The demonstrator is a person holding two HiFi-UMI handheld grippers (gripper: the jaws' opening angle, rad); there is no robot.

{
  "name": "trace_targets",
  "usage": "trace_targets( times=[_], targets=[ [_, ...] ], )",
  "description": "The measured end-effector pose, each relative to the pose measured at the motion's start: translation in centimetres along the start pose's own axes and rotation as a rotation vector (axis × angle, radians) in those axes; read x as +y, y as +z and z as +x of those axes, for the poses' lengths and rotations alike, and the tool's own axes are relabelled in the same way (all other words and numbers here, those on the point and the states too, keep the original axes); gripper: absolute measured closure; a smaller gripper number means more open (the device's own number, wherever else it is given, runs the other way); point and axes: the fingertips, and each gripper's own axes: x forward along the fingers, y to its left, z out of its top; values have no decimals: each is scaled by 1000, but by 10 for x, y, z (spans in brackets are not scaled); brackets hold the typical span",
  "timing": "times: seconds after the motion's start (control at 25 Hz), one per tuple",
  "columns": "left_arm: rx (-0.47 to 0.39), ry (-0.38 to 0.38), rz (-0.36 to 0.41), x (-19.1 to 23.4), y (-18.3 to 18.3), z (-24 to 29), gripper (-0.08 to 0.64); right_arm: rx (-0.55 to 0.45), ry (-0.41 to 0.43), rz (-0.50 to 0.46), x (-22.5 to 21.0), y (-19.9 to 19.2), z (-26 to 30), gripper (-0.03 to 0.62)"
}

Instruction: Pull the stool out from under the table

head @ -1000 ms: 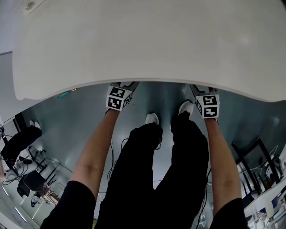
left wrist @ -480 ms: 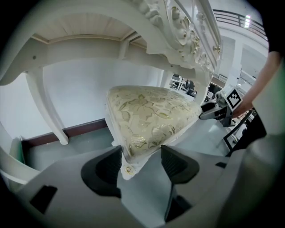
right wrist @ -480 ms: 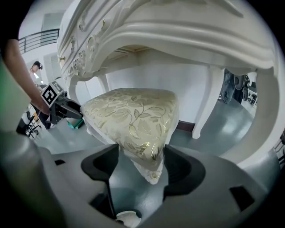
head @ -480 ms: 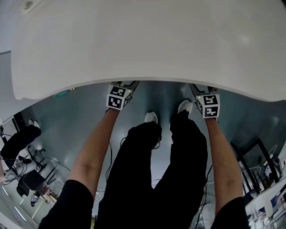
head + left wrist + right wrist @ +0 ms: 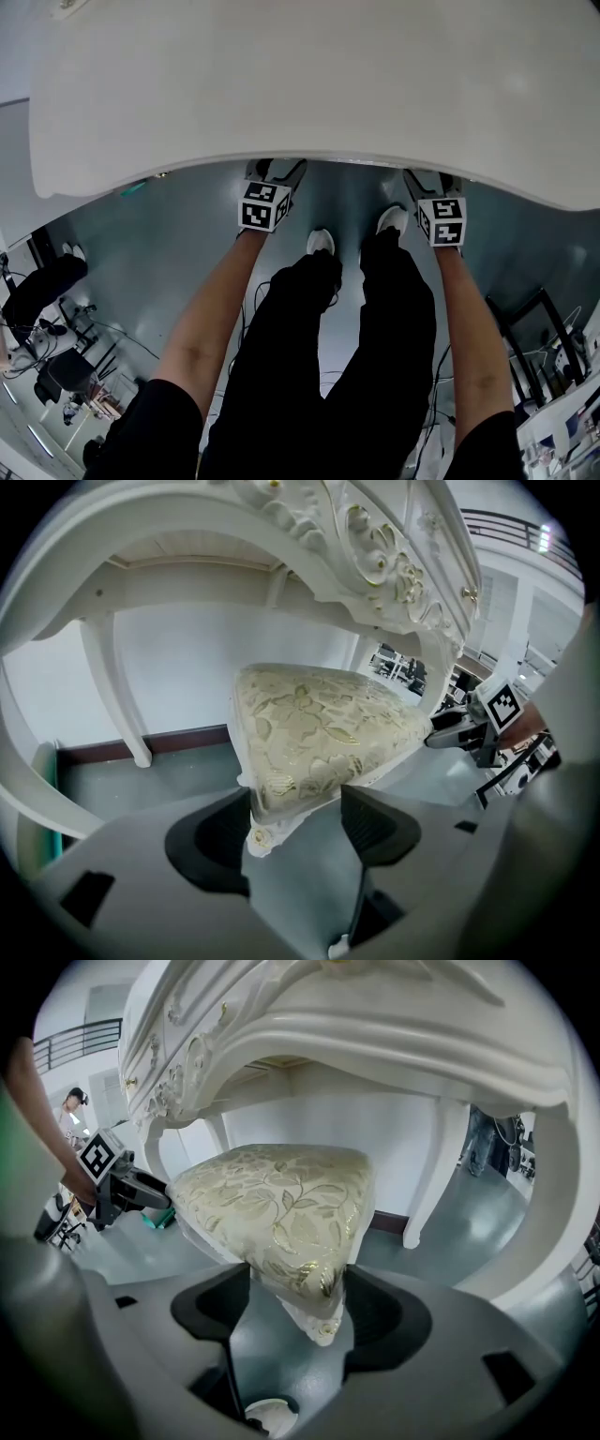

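The stool (image 5: 319, 724) has a cream cushion with gold leaf print and a carved white frame; it stands under the white table (image 5: 309, 84), which hides it in the head view. My left gripper (image 5: 295, 822) is shut on the stool's near left corner, the cushion edge wedged between its pads. At the other near corner (image 5: 281, 1199) my right gripper (image 5: 295, 1307) is shut in the same way. From above, only the marker cubes of the left gripper (image 5: 265, 206) and the right gripper (image 5: 439, 220) show below the table edge.
A carved apron and white table legs (image 5: 117, 696) (image 5: 431, 1180) frame the stool. The person's black-trousered legs and white shoes (image 5: 320, 246) stand on the grey floor between the grippers. A teal object (image 5: 159, 1220) lies on the floor to the left.
In the head view the left gripper has shifted a little to the right and shows more of itself below the table edge. The right gripper has stayed put.
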Motion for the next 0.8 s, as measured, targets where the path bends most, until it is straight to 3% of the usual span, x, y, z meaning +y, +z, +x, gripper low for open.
trace_targets(
  times=[0.28,0.48,0.8],
  targets=[
    [12,-3,-22,-8,-12,-5,262,20,1,6,5,-12,-7,265],
    [64,-5,73,-18,-22,-10,259,24,12,1,12,-22,-15,264],
    [69,-24,80,-32,-28,-22,261,9,-3,-1,11,-25,-22,265]
  ],
)
